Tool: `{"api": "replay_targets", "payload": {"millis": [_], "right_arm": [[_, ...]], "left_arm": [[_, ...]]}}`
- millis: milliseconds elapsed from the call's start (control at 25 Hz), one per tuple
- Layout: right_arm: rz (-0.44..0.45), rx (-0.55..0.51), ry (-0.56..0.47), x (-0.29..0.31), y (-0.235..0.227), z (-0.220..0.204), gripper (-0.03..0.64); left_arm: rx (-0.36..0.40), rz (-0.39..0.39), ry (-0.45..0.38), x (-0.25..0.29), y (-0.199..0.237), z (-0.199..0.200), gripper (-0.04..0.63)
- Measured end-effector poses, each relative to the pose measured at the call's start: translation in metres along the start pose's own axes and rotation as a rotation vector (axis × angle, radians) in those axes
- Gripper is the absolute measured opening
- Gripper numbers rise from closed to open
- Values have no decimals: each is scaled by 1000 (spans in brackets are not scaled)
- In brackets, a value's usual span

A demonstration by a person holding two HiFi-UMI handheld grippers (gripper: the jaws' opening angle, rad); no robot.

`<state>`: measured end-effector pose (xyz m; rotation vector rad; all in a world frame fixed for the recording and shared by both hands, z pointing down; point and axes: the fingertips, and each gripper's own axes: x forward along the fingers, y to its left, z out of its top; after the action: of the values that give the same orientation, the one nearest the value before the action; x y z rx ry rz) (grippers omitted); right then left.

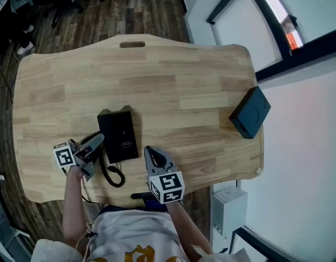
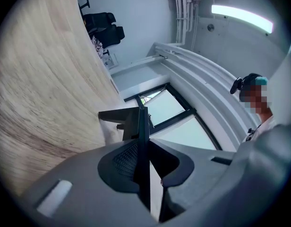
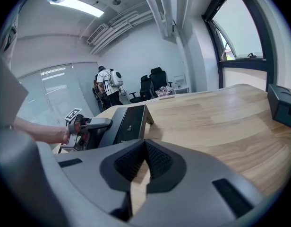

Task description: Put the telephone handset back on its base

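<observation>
Handset (image 2: 142,141) shows as a thin black strip, seen edge-on, pinched between the jaws of the left gripper (image 1: 93,148). That gripper is turned on its side and lies at the left edge of the base (image 1: 120,135), so the handset is right beside the base. The base is a black sloping slab near the front of the wooden table (image 1: 184,86). A coiled black cord (image 1: 114,176) lies on the table just in front of the base, between the two grippers. The right gripper (image 1: 151,154) sits near the table's front edge, just right of the base's near corner and not touching it. Its jaws are pressed together with nothing in them. A black box (image 1: 250,112) sits well apart at the table's right edge.
</observation>
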<state>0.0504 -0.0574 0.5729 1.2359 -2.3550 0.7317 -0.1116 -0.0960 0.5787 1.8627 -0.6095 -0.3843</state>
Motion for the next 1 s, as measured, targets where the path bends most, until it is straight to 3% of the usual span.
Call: {"api": "replay_targets", "payload": {"millis": [360,840,1000], "right_arm": [[14,-1,0,2,-1,0,6],[25,2,1,0,3,0,6],[31,2,2,2,6,0,6]], "left_arm": [[106,124,-21,-2,7,-2,69],[140,216,-48,-4,9,-1,74],[137,238,-53,-4,17,-2,124]]}}
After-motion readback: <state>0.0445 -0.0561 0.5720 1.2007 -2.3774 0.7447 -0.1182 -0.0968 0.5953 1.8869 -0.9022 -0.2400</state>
